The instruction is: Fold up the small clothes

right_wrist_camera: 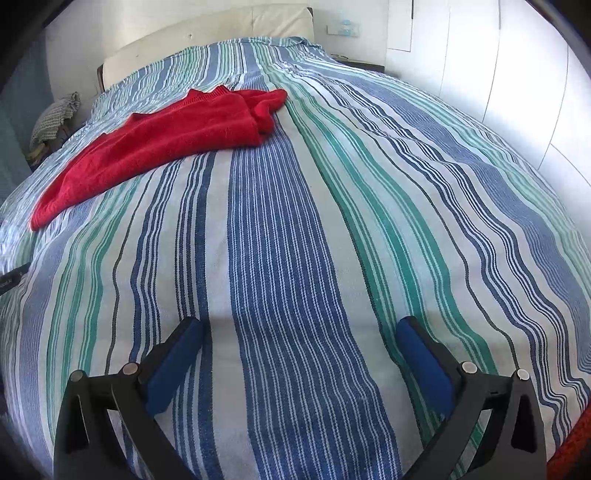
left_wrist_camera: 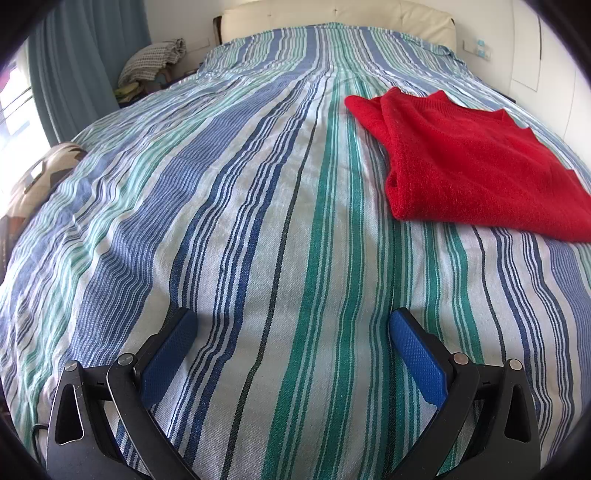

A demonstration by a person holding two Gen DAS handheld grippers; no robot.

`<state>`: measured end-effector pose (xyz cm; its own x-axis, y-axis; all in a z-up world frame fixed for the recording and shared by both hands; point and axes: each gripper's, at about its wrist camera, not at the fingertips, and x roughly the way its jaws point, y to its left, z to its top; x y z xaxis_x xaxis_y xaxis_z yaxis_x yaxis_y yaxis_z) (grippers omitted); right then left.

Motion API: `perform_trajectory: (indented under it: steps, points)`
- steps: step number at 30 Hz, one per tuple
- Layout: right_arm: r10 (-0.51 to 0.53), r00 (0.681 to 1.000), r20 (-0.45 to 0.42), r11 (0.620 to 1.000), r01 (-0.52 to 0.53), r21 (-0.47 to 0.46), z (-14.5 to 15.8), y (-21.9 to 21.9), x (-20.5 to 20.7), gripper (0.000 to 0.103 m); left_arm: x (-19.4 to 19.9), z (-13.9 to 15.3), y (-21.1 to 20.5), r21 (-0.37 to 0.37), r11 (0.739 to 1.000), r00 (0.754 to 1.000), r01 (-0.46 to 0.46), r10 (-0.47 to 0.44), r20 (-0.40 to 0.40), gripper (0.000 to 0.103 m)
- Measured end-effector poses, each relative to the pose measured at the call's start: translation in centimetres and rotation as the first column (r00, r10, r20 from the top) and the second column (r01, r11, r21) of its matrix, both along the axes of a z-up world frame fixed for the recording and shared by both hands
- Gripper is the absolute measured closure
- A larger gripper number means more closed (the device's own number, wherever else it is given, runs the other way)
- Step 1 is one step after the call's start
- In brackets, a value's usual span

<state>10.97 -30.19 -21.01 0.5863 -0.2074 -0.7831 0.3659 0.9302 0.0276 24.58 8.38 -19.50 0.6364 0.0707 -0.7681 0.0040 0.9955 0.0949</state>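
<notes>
red sweater point(left_wrist_camera: 476, 162) ahead-right of left gripper point(left_wrist_camera: 291, 332), ahead-left of right gripper point(right_wrist_camera: 299, 339) | lies between them | both spread wide, empty

A red knitted sweater point(left_wrist_camera: 476, 166) is seen on a bedspread point(left_wrist_camera: 258, 206) striped lengthwise in blue, green, white and thin dark lines. Blue textured pads point(left_wrist_camera: 417, 354) are carried on black tongs. A cream headboard point(left_wrist_camera: 332, 18), teal curtains point(left_wrist_camera: 85, 55) and a checked grey-white cloth point(left_wrist_camera: 151, 61) are shown.
</notes>
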Motion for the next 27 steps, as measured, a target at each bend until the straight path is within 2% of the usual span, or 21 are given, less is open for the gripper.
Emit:
perform_trajectory:
  steps: [18,24,27]
  points:
    - [0.051,0.998,0.032,0.998,-0.052,0.022,0.13,-0.12,-0.72,0.000,-0.12,-0.05,-0.08,0.002,1.000,1.000,-0.002,0.002,0.002,0.000]
    - [0.074,0.997,0.027,0.997,-0.074,0.033,0.21,-0.26,-0.93,0.000,0.20,-0.10,-0.44,0.011,1.000,1.000,-0.005,0.005,-0.020,0.000]
    - [0.077,0.997,0.024,0.996,-0.078,0.032,0.18,-0.25,-0.90,0.000,0.33,0.28,-0.09,-0.032,0.999,0.996,-0.024,0.021,-0.089,0.000]
